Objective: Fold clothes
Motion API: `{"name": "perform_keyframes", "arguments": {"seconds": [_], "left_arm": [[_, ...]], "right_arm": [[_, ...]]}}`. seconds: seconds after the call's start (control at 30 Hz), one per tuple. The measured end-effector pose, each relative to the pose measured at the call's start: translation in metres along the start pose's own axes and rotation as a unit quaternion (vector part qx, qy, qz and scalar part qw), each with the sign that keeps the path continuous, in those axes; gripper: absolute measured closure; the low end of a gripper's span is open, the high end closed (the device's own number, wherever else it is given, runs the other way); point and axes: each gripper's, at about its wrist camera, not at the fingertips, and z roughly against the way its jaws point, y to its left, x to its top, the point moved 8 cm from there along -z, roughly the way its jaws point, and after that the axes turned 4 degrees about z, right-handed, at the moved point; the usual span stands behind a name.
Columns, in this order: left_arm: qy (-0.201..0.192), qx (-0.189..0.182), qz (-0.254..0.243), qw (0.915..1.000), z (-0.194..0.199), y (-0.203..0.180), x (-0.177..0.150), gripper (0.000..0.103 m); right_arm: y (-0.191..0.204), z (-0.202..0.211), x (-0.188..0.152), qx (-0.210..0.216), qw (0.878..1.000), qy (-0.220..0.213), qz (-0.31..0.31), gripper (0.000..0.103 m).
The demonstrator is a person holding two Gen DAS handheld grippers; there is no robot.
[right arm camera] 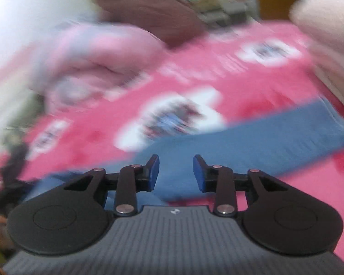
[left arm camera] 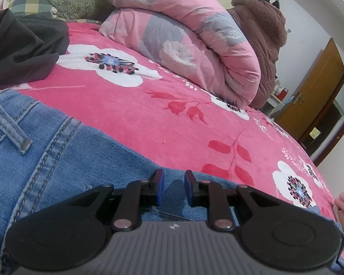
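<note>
**Grippers over the jeans on the pink bed**

Left gripper [left arm camera: 173, 188] hovers low over blue jeans [left arm camera: 57, 151] at lower left of its frame, jaws narrowly apart, pinching nothing visible. Right gripper [right arm camera: 176, 173] stands spread above a blurred denim strip [right arm camera: 252, 146] on the floral blanket [left arm camera: 130, 114].

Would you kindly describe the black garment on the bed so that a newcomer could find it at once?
Start from the bed's pink floral blanket, seen from the left wrist. Follow it toward the far left corner, past the blue jeans in the foreground, to the black garment lying crumpled in front of the pillows. It is the only plain, dark thing there: the rolled quilt beside it is pale pink and grey with flowers.
</note>
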Motion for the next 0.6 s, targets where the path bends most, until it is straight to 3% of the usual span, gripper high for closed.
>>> {"name": "perform_keyframes", "arguments": {"seconds": [0.1, 0.2, 0.3, 0.43, 0.53, 0.57, 0.6], "left_arm": [[-0.004, 0.003, -0.006, 1.0000, -0.001, -0.001, -0.001, 0.082], [-0.007, 0.006, -0.012, 0.9999, -0.001, -0.002, -0.001, 0.082], [-0.008, 0.008, -0.015, 0.9998, -0.001, -0.002, -0.002, 0.082], [-0.009, 0.009, -0.017, 0.9998, 0.000, -0.003, -0.002, 0.082], [-0.009, 0.009, -0.017, 0.9998, 0.000, -0.003, -0.002, 0.082], [-0.009, 0.009, -0.017, 0.9998, 0.000, -0.003, -0.002, 0.082], [-0.009, 0.008, -0.017, 0.9998, 0.000, -0.003, -0.002, 0.082]], "right_arm": [[-0.017, -0.021, -0.038, 0.023, 0.993, 0.086, -0.072, 0.070], [0.008, -0.015, -0.065, 0.116, 0.984, 0.095, -0.098, 0.070], [0.064, 0.008, -0.092, 0.208, 0.970, 0.129, -0.013, 0.068], [0.119, 0.048, -0.131, 0.278, 0.936, 0.176, 0.127, 0.068], [0.123, 0.071, -0.137, 0.324, 0.910, 0.211, 0.150, 0.067], [0.121, 0.080, -0.135, 0.335, 0.905, 0.215, 0.153, 0.068], [0.118, 0.085, -0.129, 0.330, 0.909, 0.205, 0.153, 0.067]]}}
